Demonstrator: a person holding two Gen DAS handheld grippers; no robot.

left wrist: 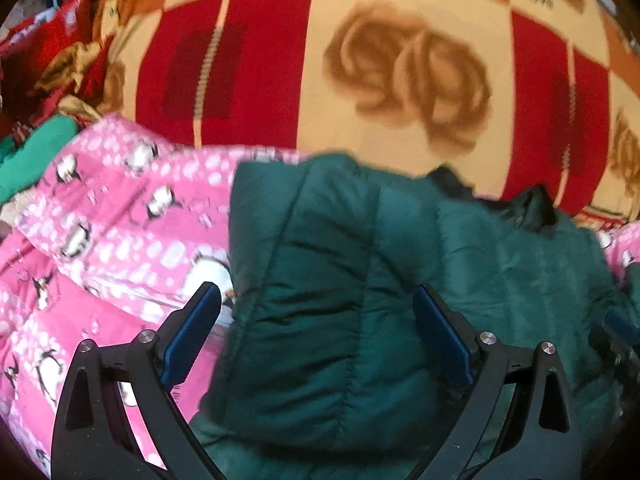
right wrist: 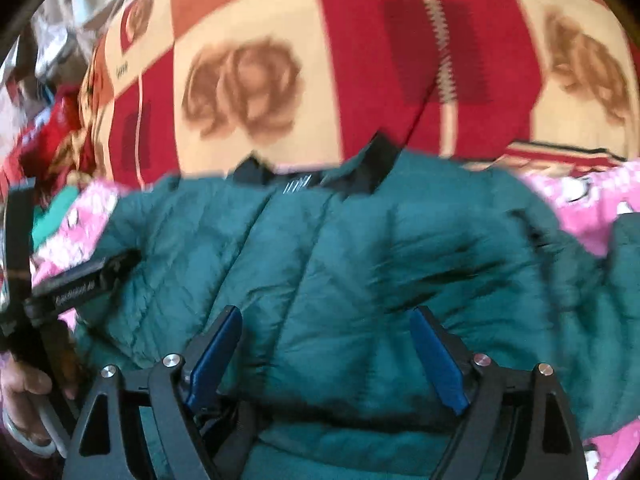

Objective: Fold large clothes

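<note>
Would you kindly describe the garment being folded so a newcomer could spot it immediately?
Start from the red and cream checked blanket covering the bed. On its near side lies a pink penguin-print fleece, and on that rests the jacket: dark green, puffy and quilted, with a black collar.

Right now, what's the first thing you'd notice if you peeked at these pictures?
A big puffy green jacket fills the middle, lying on a pink penguin blanket. Behind them spreads a red and cream blanket with brown swirly flowers. Both the left gripper and the right gripper hang open just above the jacket.
</note>
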